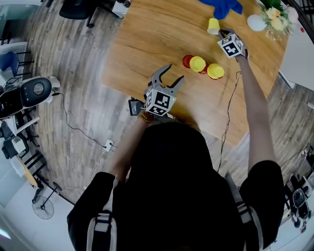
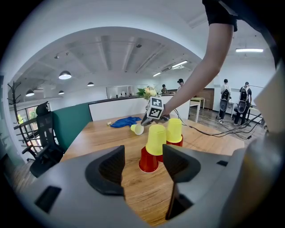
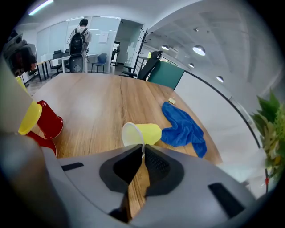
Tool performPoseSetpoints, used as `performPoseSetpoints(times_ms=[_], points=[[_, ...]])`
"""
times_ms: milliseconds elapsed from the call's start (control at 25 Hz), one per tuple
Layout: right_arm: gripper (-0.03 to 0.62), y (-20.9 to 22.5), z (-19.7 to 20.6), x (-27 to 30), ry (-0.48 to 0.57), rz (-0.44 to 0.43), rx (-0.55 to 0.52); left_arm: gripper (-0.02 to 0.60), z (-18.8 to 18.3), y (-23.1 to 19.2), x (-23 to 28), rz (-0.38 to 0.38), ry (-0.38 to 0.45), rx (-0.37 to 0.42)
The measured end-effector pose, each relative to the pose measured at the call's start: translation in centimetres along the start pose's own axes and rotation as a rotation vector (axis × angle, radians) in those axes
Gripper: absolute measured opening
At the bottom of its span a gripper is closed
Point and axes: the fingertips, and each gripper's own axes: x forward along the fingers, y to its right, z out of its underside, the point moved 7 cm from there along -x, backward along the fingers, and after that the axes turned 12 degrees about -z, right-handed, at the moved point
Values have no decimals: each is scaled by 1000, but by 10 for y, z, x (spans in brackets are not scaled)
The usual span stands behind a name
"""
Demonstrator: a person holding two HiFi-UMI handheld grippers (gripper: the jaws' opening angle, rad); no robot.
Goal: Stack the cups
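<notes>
A yellow cup lies on its side on the wooden table, its mouth towards my right gripper, which is shut on the near rim. In the head view that cup is at the far side with the right gripper beside it. Nearer sit two upside-down yellow cups on red cups. My left gripper hangs open and empty a short way before them. In the left gripper view the left gripper points at the front yellow cup and the red cup under it.
A blue cloth lies just beyond the tipped cup, and a white vase with flowers stands at the far right corner. A small black device sits at the table's near edge. A cable trails from the right gripper. People stand far off.
</notes>
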Motion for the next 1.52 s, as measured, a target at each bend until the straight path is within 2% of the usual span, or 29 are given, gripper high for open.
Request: performPoseSetpoints(times_ms=[200,360,640,680,760,920,960,1040,1280,1400,1480,1520], points=[[23,-3,3,-10,6,20,-23,285,-13,5,9,13,32,3],[23,-7,-6,-41,100,67,-22,285,-24,1,9,19,64,-3],[23,-61,-32,-149,327,189,-93,284,-60,-28,7,14,133,-199],[23,-74,-34,-164,362,200,-101,284,-67,-32,10,33,140,-242],[23,-102,-34,-191,427,213,-121,284,-81,-35,15,122,143,-348],[21,-170,-39,-225,485,238,-262,285,-101,-24,21,413,145,-592],[21,-186,-39,-229,485,251,-296,286,-103,-21,23,478,141,-632],[21,-214,-35,-231,476,287,-369,288,-101,-16,27,557,118,-669],[21,-265,-23,-231,446,375,-562,293,-93,2,29,714,70,-787],[23,-277,-22,-226,429,353,-620,291,-91,3,30,730,73,-812],[23,-281,-19,-225,422,343,-618,280,-94,4,30,714,94,-786],[23,-281,-18,-225,420,338,-606,252,-96,4,30,703,105,-759]])
